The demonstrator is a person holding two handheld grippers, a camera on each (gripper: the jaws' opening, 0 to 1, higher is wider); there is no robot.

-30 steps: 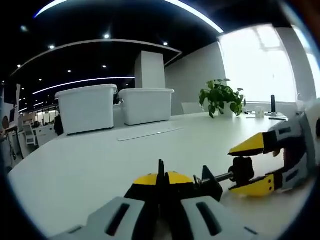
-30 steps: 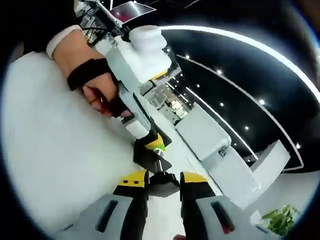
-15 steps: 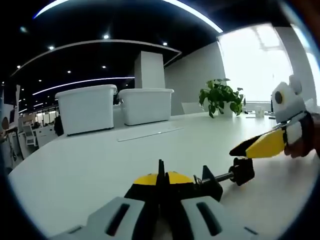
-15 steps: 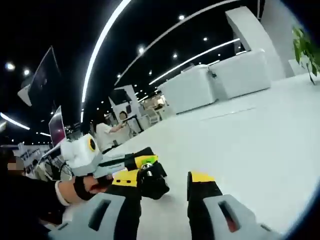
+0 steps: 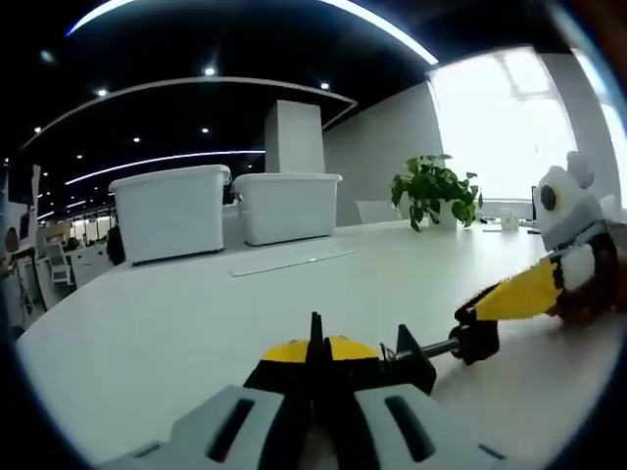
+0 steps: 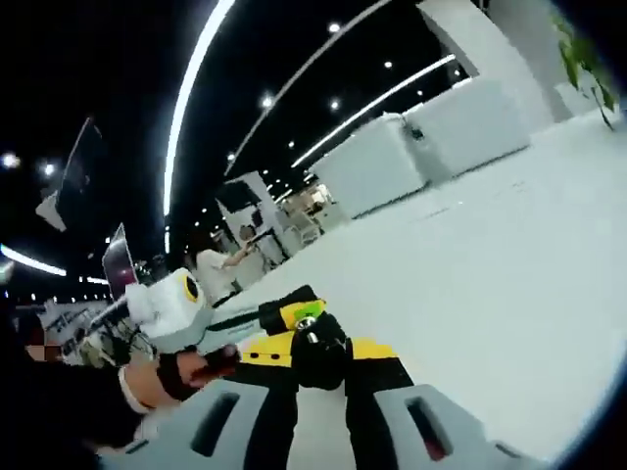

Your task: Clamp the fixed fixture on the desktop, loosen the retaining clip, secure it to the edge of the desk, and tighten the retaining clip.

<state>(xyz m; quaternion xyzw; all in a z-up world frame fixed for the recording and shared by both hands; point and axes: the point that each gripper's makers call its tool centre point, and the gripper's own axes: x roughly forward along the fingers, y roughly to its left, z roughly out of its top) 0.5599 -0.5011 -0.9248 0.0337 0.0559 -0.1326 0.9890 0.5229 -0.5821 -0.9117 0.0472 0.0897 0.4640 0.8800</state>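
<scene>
A black clamp fixture lies on the white desk, and my left gripper is shut on its body, yellow tips pressed together. A screw rod runs from the body to a black knob. My right gripper reaches in from the right, seen edge-on, with its tips at that knob. In the right gripper view, my right gripper has its yellow jaws shut on the knob. Just beyond it, the left gripper is held by a hand.
Two white storage bins stand at the desk's far side, with a thin flat strip lying in front of them. A potted plant sits at the back right near a bright window. People stand far off.
My right gripper rolled from flat and open around the knob to edge-on, and its jaws closed onto the knob. My left gripper and the fixture stayed still.
</scene>
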